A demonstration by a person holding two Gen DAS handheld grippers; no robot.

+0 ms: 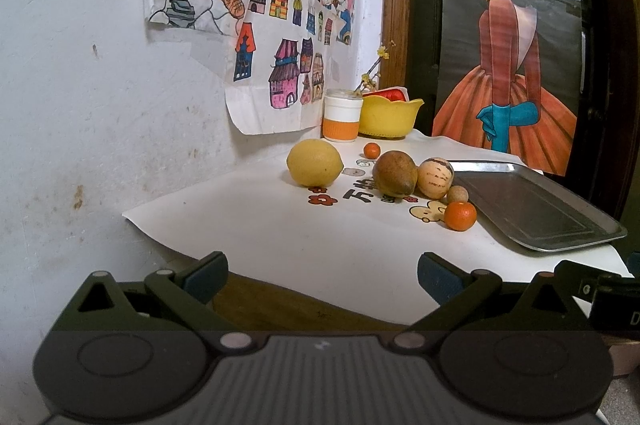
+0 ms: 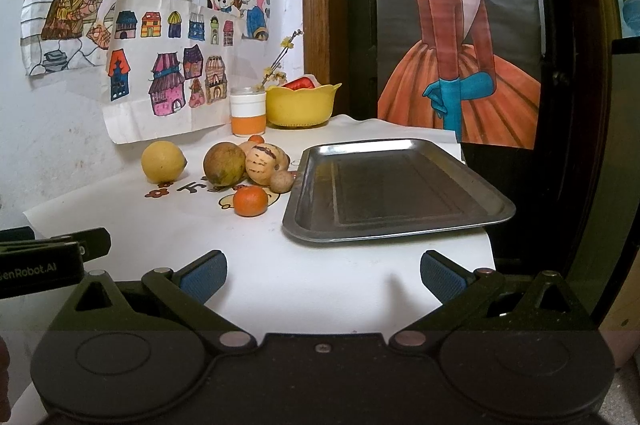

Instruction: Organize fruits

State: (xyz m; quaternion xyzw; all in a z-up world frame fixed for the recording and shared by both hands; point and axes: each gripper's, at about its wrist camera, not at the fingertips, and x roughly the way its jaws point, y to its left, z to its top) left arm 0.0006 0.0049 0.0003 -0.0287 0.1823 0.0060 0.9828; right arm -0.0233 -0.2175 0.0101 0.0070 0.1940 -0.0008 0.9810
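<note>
Both hand-held grippers, left (image 1: 322,275) and right (image 2: 323,275), are hanging agape, empty, near the fruits (image 2: 224,163) lying beside the tray (image 2: 394,185).

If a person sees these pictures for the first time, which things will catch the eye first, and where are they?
A cluster of fruit lies mid-table on white paper: a big lemon at the left, a small orange nearest the camera. To its right sits an empty metal tray. Behind, a yellow bowl stands by the wall, under bright drawings. Both the left gripper and the right gripper hover open, holding nothing.
</note>
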